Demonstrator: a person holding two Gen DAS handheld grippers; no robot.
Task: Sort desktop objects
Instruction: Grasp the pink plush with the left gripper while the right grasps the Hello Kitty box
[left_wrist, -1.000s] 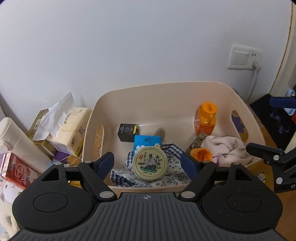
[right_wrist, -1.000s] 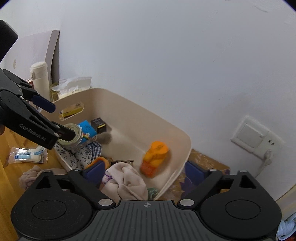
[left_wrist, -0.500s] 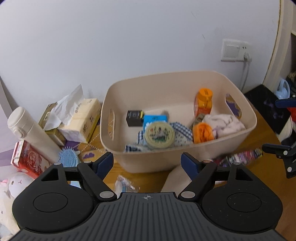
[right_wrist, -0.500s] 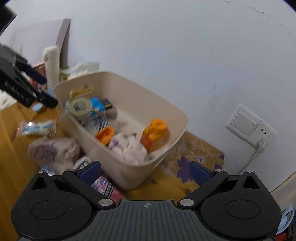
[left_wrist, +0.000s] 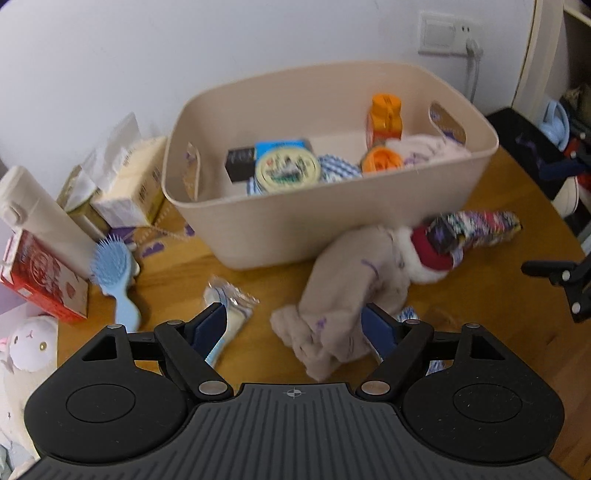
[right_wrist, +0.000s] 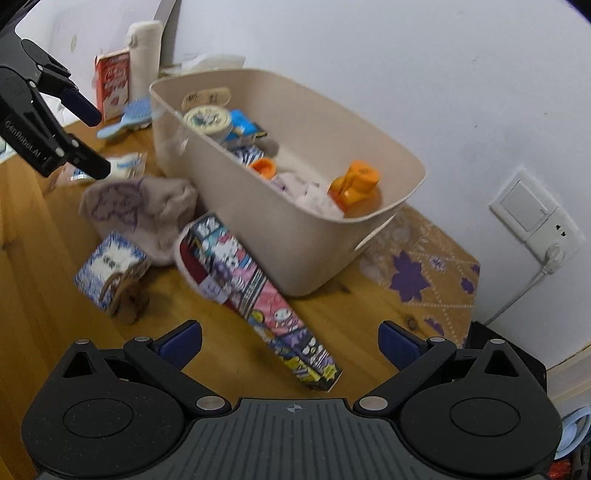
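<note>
A beige bin (left_wrist: 332, 229) (right_wrist: 317, 254) on the wooden table holds a round tin (left_wrist: 288, 170), a blue box, a black box, an orange bottle (left_wrist: 384, 118) and cloths. In front of it lie a beige cloth (left_wrist: 343, 295) (right_wrist: 136, 206), a cartoon-printed long box (right_wrist: 258, 299) (left_wrist: 476, 225), a blue-white packet (right_wrist: 109, 267) and a wrapped packet (left_wrist: 231, 314). My left gripper (left_wrist: 293, 328) is open and empty above the beige cloth. My right gripper (right_wrist: 290, 343) is open and empty over the long box's near end.
Left of the bin stand a tissue pack (left_wrist: 125, 184), a white flask (left_wrist: 40, 221), a red carton (left_wrist: 40, 277), a blue hairbrush (left_wrist: 114, 277) and a plush toy (left_wrist: 26, 343). A wall socket (right_wrist: 535, 218) with a cable is at the right.
Both grippers have pulled back and up from the bin. The tin that sat between the left fingers now lies in the bin. The table items in front came into view.
</note>
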